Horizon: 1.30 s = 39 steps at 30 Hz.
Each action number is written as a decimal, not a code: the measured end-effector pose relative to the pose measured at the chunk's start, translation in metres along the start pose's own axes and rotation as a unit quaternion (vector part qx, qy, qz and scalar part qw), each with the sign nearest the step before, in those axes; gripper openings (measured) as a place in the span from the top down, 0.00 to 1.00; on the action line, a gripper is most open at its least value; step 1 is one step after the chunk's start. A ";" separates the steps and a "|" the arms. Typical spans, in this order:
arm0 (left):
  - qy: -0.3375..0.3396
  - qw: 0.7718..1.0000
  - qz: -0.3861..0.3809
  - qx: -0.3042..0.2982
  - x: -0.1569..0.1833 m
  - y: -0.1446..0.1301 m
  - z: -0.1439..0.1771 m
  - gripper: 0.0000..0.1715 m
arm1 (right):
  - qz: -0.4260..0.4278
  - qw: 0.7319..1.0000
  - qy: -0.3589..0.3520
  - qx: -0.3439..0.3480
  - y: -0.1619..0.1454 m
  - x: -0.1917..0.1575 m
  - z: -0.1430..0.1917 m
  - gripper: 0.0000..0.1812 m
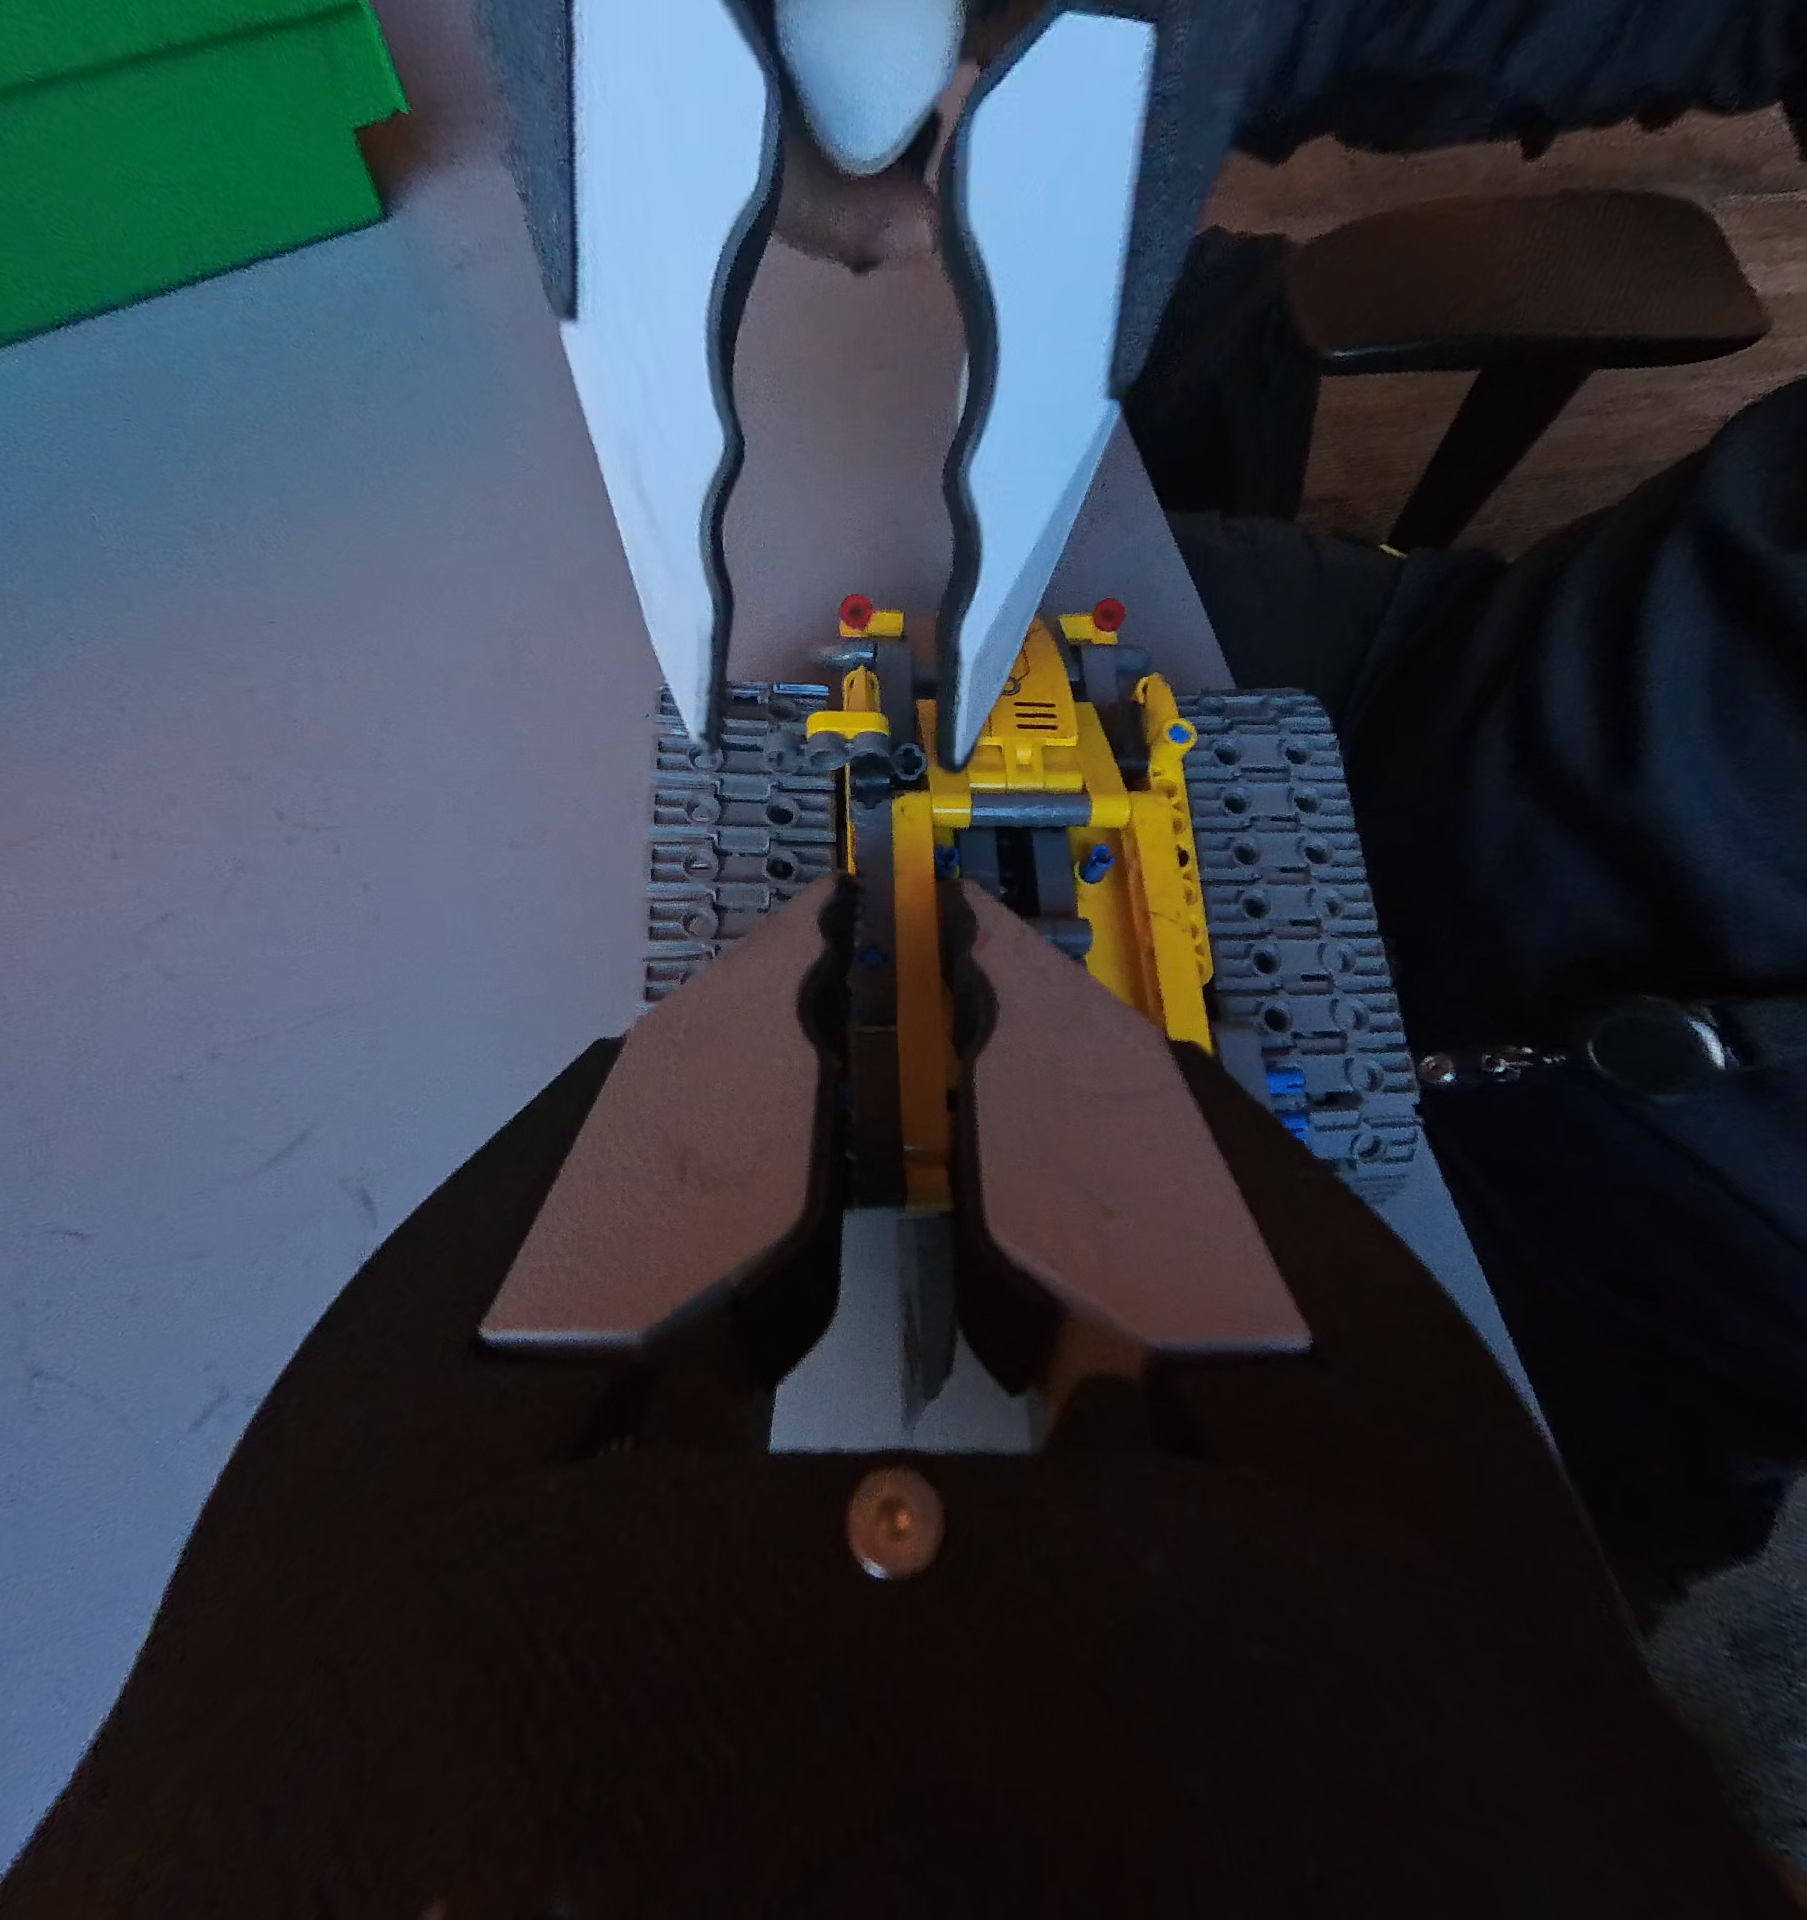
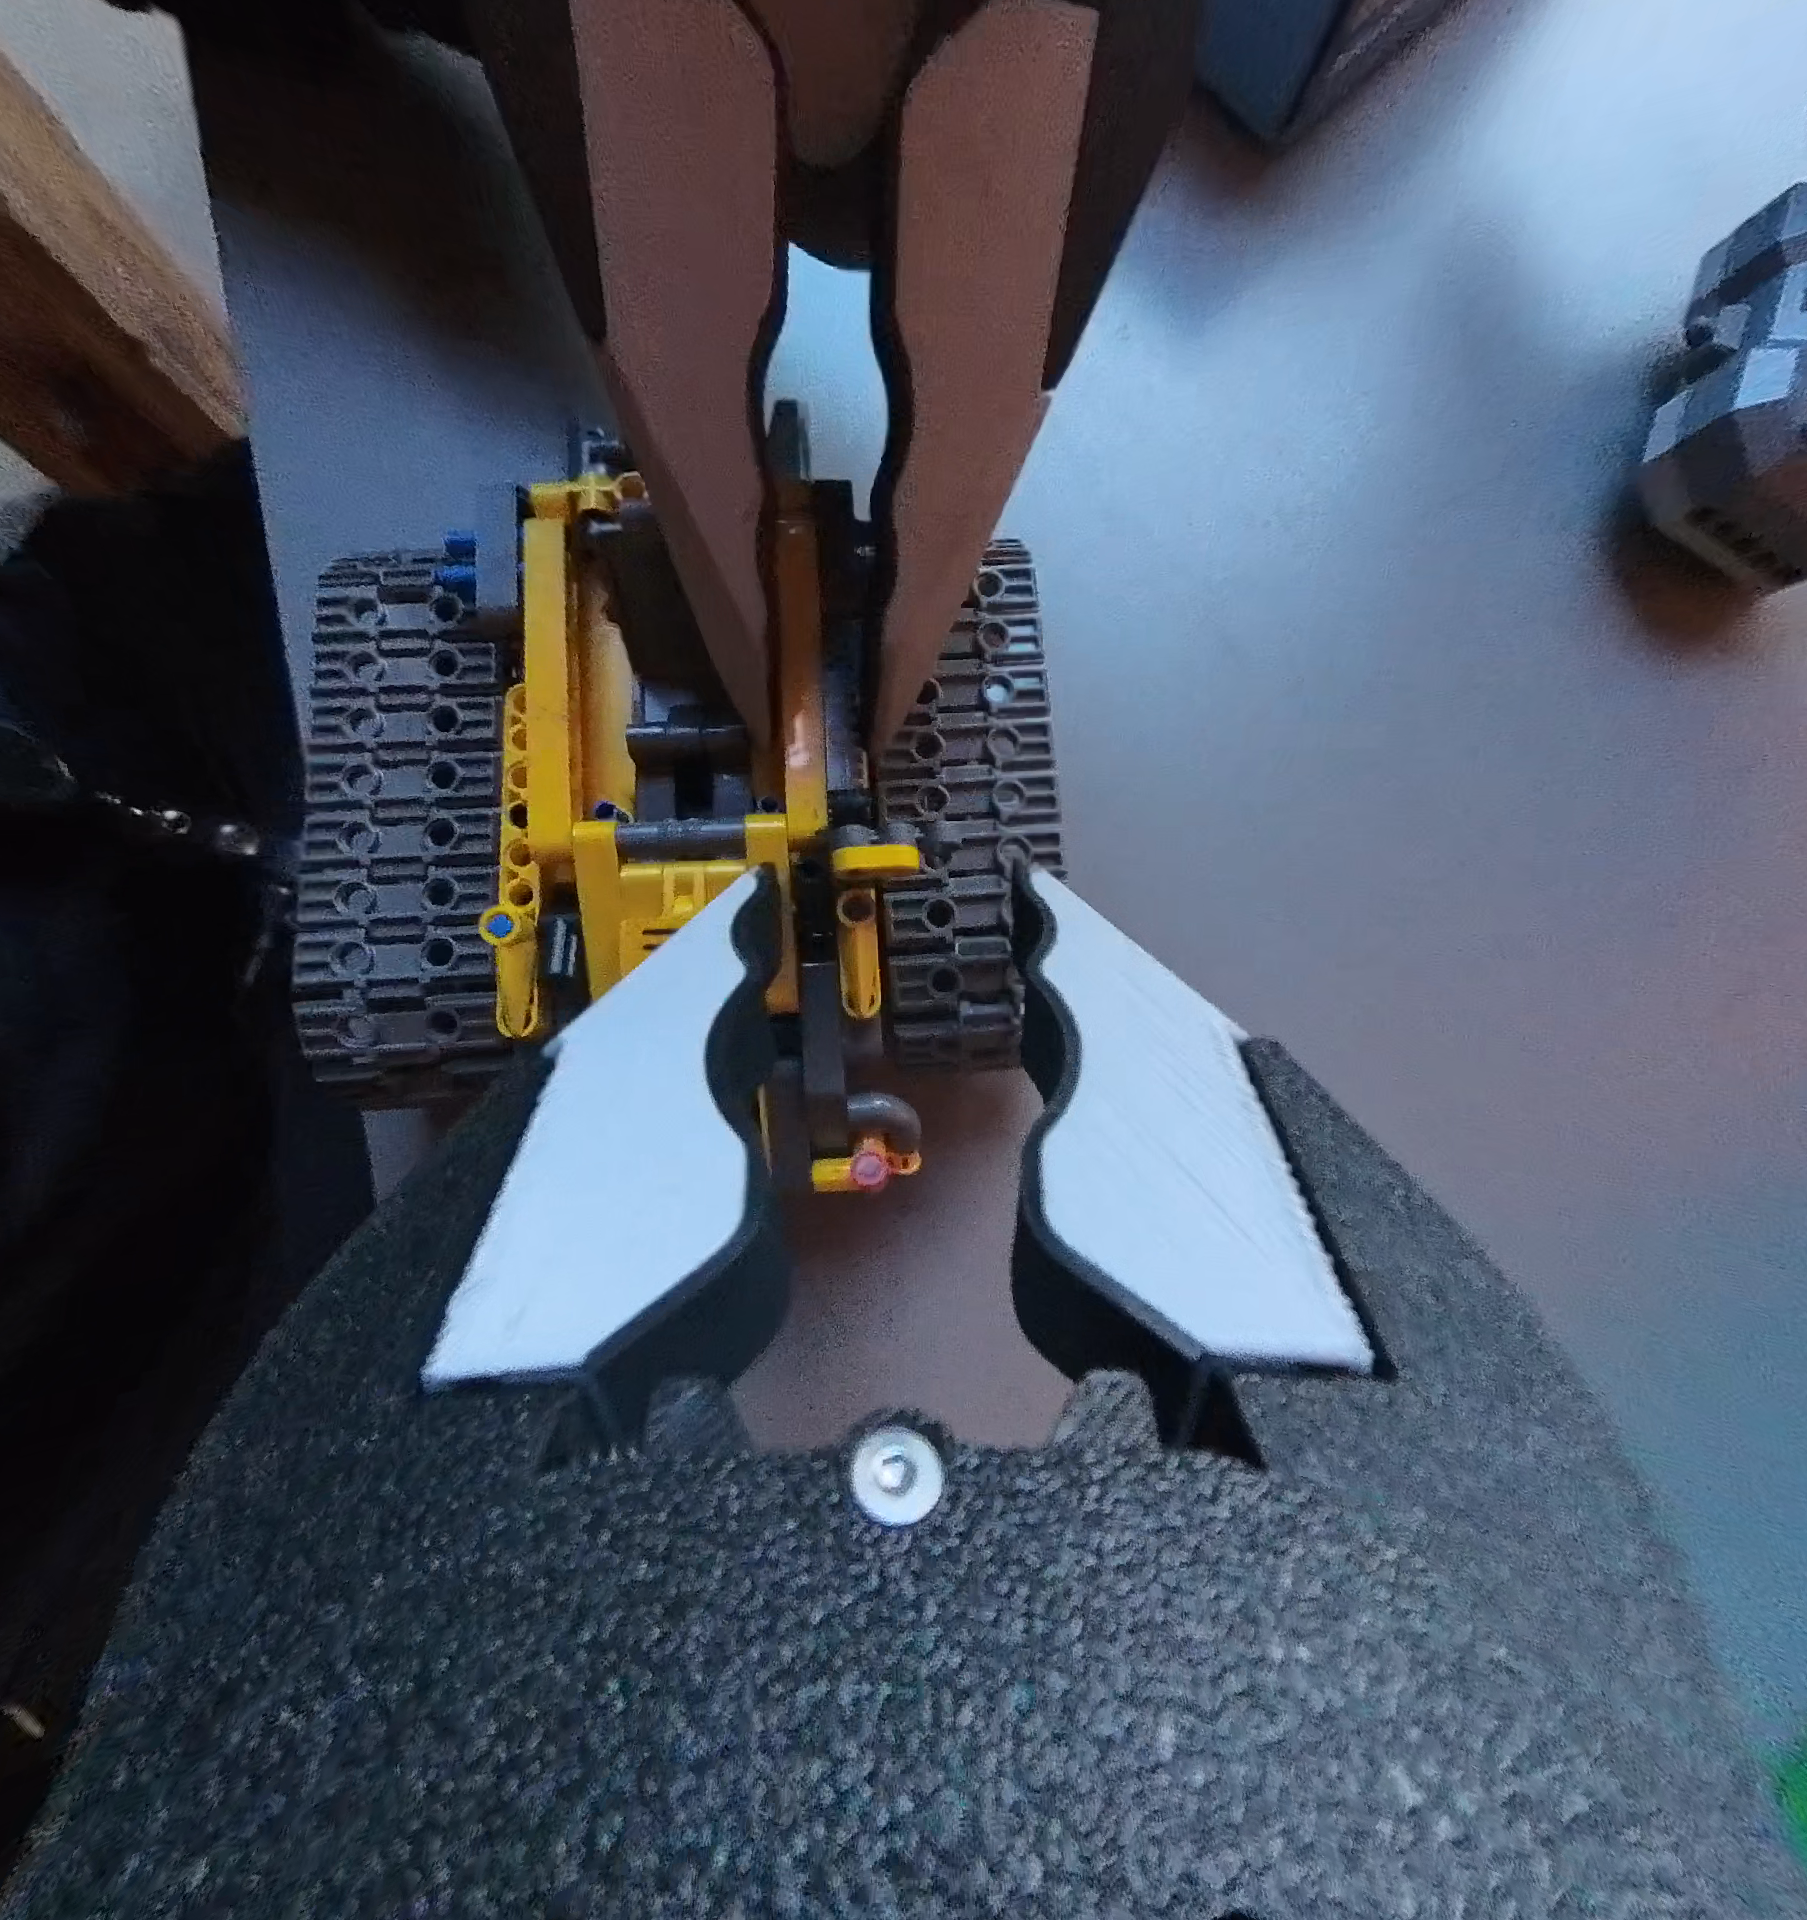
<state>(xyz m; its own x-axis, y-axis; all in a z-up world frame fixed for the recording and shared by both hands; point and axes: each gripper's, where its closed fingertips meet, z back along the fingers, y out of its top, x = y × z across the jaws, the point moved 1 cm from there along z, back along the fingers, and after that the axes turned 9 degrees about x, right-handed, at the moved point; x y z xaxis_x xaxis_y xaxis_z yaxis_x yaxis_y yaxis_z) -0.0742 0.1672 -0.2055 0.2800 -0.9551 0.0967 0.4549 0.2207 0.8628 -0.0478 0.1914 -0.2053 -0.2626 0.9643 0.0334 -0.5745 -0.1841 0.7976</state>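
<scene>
Desk: pale grey, scuffed. A toy tracked vehicle sits hard against its edge on the person's side, one grey track just beside that edge; yellow frame, two red studs at one end.

Left gripper, brown fingers: pinching a long yellow beam that runs along the vehicle's middle. A dark wedge-shaped part shows between the finger bases; cannot tell what it is.

Right gripper, white fingers: spread, coming in from the opposite end. One tip lies over the yellow body, the other over the inner side of a track, straddling a small dark upright part with a red-tipped yellow stub. Contact of either tip with the model cannot be settled from either view.

Other items: green flat piece at a far desk corner; dark blocky object well apart from the vehicle; dark clothing of a person and a chair beyond the near edge.

Risks (judgement): vehicle so near the edge that a sideways pull on the beam could tip it off. Pinch on one beam could pop press-fit pins loose. White tips could snag track links.

Hidden: beam ends and vehicle underside are covered by fingers; both views are soft at their margins.
</scene>
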 end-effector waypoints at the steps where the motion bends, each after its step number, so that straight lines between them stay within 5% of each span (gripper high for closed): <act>1: -0.002 1.000 0.000 -0.001 0.001 0.001 0.002 0.92 | -0.015 1.000 0.008 0.025 0.003 -0.001 0.000 0.79; 7: 0.007 1.000 0.006 0.025 -0.003 0.017 0.011 0.93 | -0.040 0.991 0.043 0.120 0.012 0.000 -0.001 0.84; 31: 0.014 1.000 -0.001 0.005 -0.004 0.014 -0.014 0.97 | 0.008 0.988 0.092 0.122 0.006 0.000 -0.002 0.85; 39: -0.057 0.988 0.129 0.066 -0.011 0.016 -0.013 0.97 | -0.135 0.965 0.178 0.139 0.005 0.004 -0.002 0.88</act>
<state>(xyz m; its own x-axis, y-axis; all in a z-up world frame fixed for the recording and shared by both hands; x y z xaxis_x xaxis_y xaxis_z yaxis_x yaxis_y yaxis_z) -0.0589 0.1834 -0.1994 0.2724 -0.8884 0.3694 0.2655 0.4384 0.8587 -0.0535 0.1936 -0.2022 -0.4100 0.8350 -0.3671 -0.4421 0.1701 0.8807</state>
